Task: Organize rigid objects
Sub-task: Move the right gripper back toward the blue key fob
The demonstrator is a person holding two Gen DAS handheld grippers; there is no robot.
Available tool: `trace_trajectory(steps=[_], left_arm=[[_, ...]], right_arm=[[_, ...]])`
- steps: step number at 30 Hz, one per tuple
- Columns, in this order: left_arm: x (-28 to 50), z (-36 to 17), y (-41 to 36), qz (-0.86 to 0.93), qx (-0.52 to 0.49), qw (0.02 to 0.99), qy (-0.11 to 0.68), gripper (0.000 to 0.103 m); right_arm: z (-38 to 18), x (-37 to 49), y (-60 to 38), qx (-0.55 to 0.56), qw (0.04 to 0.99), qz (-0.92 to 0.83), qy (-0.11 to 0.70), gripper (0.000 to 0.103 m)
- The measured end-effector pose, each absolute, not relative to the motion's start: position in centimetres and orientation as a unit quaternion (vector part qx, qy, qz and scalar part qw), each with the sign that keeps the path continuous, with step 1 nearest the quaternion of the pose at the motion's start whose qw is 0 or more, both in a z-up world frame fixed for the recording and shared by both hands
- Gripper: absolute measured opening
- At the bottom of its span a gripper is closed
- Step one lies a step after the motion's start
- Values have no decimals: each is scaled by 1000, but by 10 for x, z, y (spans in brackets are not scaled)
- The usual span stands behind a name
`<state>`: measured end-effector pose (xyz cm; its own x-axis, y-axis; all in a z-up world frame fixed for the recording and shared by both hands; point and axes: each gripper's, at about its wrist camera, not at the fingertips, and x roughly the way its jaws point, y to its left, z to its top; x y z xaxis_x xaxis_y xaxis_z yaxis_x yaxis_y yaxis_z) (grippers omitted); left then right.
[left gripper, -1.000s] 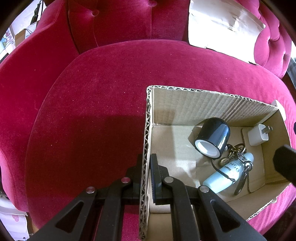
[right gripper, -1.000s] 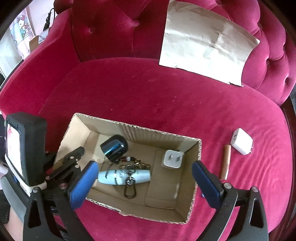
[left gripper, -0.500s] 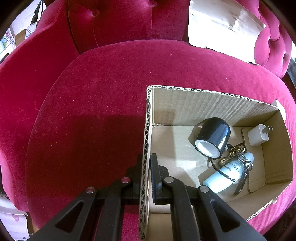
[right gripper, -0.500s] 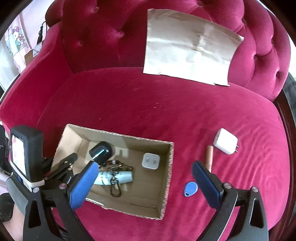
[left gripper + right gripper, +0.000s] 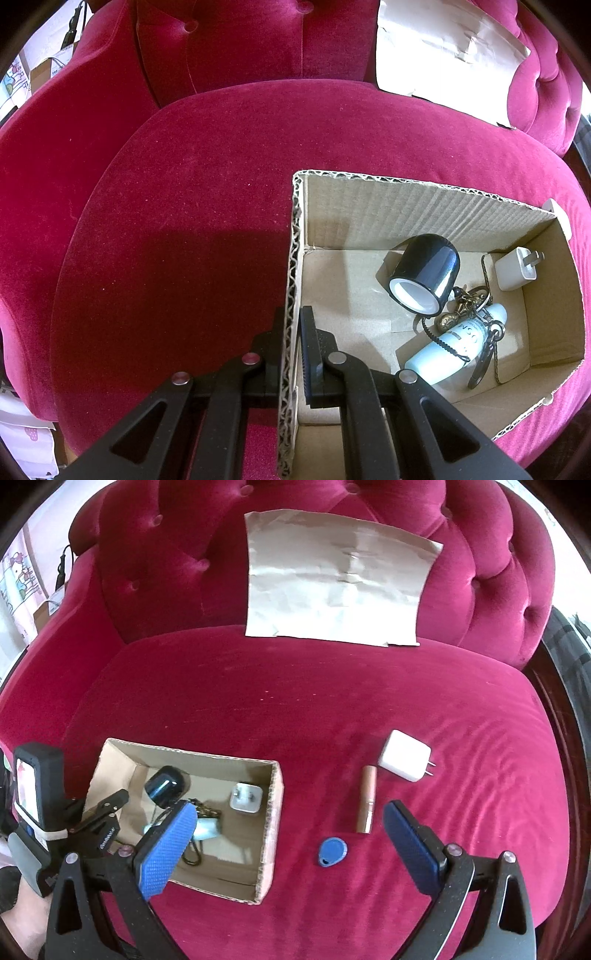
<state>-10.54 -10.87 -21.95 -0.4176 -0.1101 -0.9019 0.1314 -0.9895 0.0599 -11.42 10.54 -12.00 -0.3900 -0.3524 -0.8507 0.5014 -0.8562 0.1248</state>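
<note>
My left gripper [image 5: 293, 343] is shut on the left wall of the cardboard box [image 5: 424, 206], one finger outside and one inside. In the box lie a black cylinder [image 5: 424, 273], a pale blue bottle [image 5: 454, 347] under a keychain [image 5: 469, 306], and a small white plug [image 5: 515, 269]. My right gripper [image 5: 291, 834] hangs open over the seat, right of the box [image 5: 273, 812]. Between its blue pads [image 5: 410, 842] on the cushion lie a blue key fob [image 5: 331, 852], a tan tube [image 5: 366, 799] and a larger white charger [image 5: 405, 760].
Everything rests on a red velvet armchair seat [image 5: 295, 709]. A crumpled brown paper sheet [image 5: 336, 579] leans on the tufted backrest. The left hand-held gripper body with its screen [image 5: 33, 794] sits at the box's left end in the right wrist view.
My right gripper has shifted to the right, away from above the box, bringing the key fob, tube and charger between its fingers. The left gripper and box stayed still.
</note>
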Motion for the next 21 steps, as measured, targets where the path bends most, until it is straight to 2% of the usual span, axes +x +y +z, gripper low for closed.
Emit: trace_trajectory(steps=[21], left_arm=[[-106,-219,-110,-842,535,72,9,7]], right_arm=[[-159,-119,154,492,228,-837,72,103]])
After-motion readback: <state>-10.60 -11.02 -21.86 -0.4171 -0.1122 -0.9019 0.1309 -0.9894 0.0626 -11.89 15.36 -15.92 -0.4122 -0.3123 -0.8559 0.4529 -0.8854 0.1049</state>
